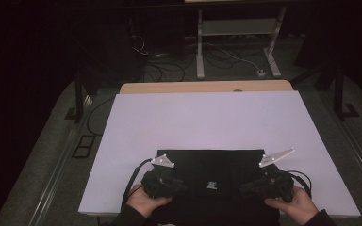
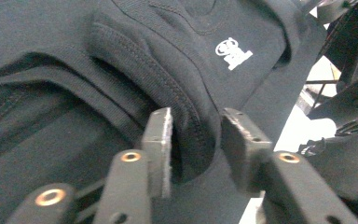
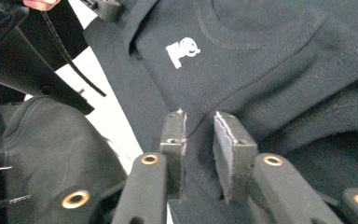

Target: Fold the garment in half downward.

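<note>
black garment [image 1: 217,172], one; claws, two

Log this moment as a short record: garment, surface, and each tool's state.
garment: black sweatshirt with a small white logo, folded flat at the near edge
surface: white board on the table
left tool: open, a ribbed fold of the fabric between its pads
right tool: open, a fold of fabric in the gap
hands: one behind each tool
</note>
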Action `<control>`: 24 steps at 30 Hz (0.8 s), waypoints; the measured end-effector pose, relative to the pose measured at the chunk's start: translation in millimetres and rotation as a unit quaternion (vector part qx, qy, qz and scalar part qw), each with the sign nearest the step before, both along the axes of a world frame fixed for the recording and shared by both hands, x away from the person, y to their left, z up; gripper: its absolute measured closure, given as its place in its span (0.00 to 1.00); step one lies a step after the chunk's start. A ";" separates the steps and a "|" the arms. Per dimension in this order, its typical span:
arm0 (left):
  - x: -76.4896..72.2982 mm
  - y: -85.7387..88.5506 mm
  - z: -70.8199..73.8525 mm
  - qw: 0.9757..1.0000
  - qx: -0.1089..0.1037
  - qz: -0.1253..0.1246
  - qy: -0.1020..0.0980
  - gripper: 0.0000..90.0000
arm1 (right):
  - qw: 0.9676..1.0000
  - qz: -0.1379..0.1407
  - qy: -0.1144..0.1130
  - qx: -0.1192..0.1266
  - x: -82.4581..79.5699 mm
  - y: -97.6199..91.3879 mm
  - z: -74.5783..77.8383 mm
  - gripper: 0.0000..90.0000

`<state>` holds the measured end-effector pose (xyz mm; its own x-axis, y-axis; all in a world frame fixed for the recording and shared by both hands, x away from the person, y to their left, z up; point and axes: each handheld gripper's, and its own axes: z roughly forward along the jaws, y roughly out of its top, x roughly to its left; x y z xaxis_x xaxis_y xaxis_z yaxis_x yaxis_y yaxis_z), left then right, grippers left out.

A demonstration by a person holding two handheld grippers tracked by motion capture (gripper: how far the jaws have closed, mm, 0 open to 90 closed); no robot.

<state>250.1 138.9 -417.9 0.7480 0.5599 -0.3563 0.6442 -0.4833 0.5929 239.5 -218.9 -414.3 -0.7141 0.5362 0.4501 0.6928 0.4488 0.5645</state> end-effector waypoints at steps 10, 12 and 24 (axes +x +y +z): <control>-3.3 3.1 13.6 0.999 0.003 0.002 -0.040 0.37 | 0.999 -0.012 -0.036 -0.015 -5.3 -2.8 11.3 0.48; -1.3 4.2 15.0 0.999 0.004 -0.008 -0.037 0.32 | 0.999 -0.018 -0.040 -0.017 -4.4 -3.8 13.8 0.40; 17.1 11.4 22.8 0.999 -0.001 -0.025 -0.027 0.12 | 0.997 -0.052 -0.054 -0.027 6.8 -11.6 26.7 0.14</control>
<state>267.2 150.3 -395.1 0.7933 0.5204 -0.3160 0.5861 -0.5123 0.6278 246.3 -230.5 -387.7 -0.6966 0.6311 0.3413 0.6729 0.4098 0.6159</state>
